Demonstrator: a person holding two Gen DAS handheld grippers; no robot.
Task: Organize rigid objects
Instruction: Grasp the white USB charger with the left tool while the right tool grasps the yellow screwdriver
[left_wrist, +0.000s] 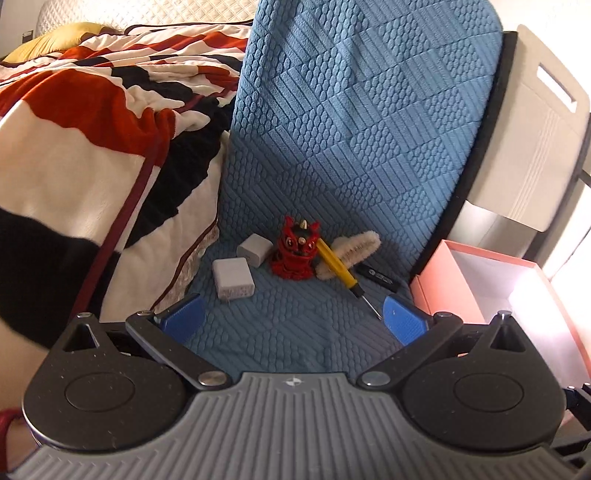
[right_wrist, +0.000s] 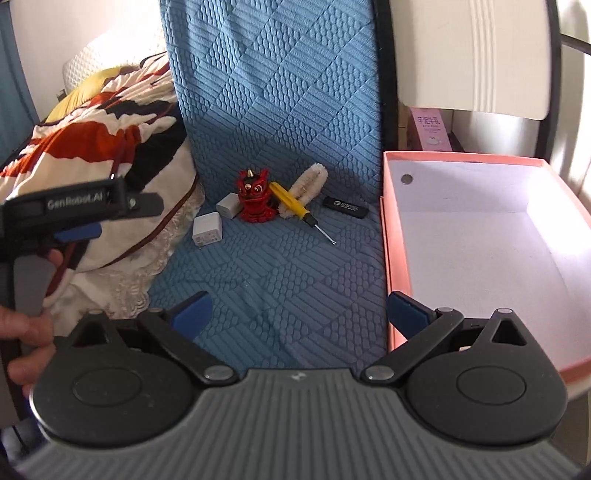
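On the blue quilted seat (left_wrist: 295, 325) lie two white chargers (left_wrist: 233, 277) (left_wrist: 253, 249), a red figurine (left_wrist: 295, 247), a yellow screwdriver (left_wrist: 341, 271), a cream brush (left_wrist: 354, 251) and a black stick (left_wrist: 376, 276). My left gripper (left_wrist: 293, 320) is open and empty, in front of them. My right gripper (right_wrist: 297, 314) is open and empty, further back over the seat. The same objects show in the right wrist view: chargers (right_wrist: 207, 229) (right_wrist: 228, 206), figurine (right_wrist: 256, 197), screwdriver (right_wrist: 295, 206), brush (right_wrist: 306, 184), stick (right_wrist: 345, 206).
An open pink box (right_wrist: 391, 240) with a white inside stands right of the seat; it holds a small round disc (right_wrist: 407, 179). It also shows in the left wrist view (left_wrist: 443, 291). A red, black and white blanket (left_wrist: 92, 155) lies on the left. The seat back (left_wrist: 351, 110) rises behind.
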